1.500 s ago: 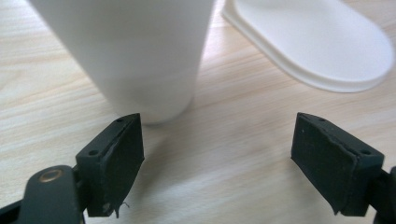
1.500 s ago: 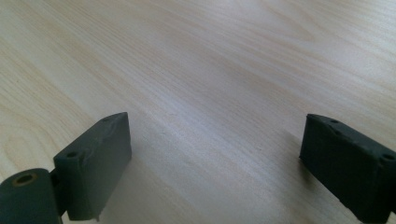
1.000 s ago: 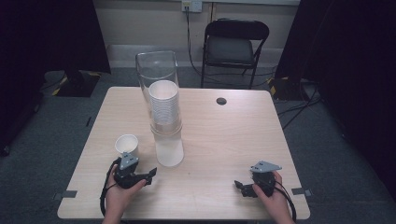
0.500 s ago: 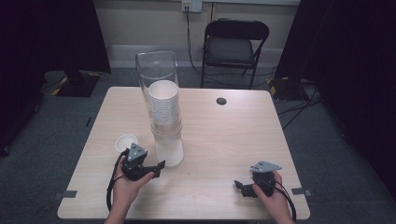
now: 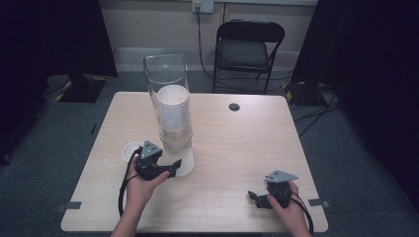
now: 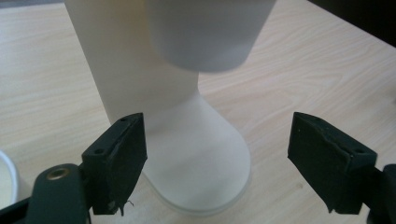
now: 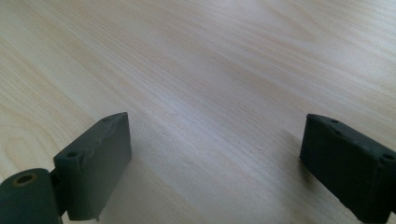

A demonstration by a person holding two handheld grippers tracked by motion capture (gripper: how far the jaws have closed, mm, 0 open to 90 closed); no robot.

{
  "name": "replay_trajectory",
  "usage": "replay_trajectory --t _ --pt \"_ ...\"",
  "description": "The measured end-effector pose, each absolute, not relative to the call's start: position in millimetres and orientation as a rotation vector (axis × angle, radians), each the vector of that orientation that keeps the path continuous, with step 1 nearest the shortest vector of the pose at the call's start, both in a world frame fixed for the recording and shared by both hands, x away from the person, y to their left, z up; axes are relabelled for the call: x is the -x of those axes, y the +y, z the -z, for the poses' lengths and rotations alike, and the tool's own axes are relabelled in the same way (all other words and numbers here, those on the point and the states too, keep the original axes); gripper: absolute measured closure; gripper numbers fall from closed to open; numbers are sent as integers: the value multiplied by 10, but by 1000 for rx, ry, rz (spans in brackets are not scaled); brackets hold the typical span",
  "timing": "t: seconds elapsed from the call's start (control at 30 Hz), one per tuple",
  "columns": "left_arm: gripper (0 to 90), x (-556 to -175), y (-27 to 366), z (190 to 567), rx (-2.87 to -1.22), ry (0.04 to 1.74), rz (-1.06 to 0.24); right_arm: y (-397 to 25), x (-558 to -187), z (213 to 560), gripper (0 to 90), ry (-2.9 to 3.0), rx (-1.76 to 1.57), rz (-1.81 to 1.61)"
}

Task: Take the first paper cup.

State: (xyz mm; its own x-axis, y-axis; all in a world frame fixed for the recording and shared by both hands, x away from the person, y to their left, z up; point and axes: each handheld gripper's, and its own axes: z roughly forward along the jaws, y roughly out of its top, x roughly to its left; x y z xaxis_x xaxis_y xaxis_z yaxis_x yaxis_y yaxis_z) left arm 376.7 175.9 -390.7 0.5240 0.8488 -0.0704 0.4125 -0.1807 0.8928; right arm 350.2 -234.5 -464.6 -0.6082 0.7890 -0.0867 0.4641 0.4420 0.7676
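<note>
A clear cup dispenser (image 5: pixel 170 94) stands near the table's middle left, with a stack of white paper cups (image 5: pixel 173 108) inside. Its white base (image 5: pixel 186 165) flares onto the table. My left gripper (image 5: pixel 174 167) is open right at that base; in the left gripper view the base (image 6: pixel 196 158) sits between the wide-apart jaws, and the lowest cup (image 6: pixel 210 32) hangs above. A single white cup (image 5: pixel 130 150) stands upright on the table just left of that hand. My right gripper (image 5: pixel 256 198) rests low near the front right, open over bare wood (image 7: pixel 210 93).
The wooden table (image 5: pixel 247 143) has a small black round cap (image 5: pixel 234 106) at its back. A black folding chair (image 5: pixel 249 49) stands behind the table. Grey tape marks (image 5: pixel 73 205) sit on the front corners. Cables run along the floor at the right.
My left gripper moved away from the single white cup, rightward and forward to the dispenser's base; the cup stays standing on the table. The right gripper has not moved.
</note>
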Motion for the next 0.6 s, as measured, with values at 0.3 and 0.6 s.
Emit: replay_trajectory --t 0.3,0.6 --pt "198 -3887 1701 3789 -1736 1043 -604 -2345 -3502 4646 80 2263 -1056 -1006" --pt "184 -3969 1649 3790 -1687 1038 -652 -2345 -3502 4646 80 2263 -1056 -1006"
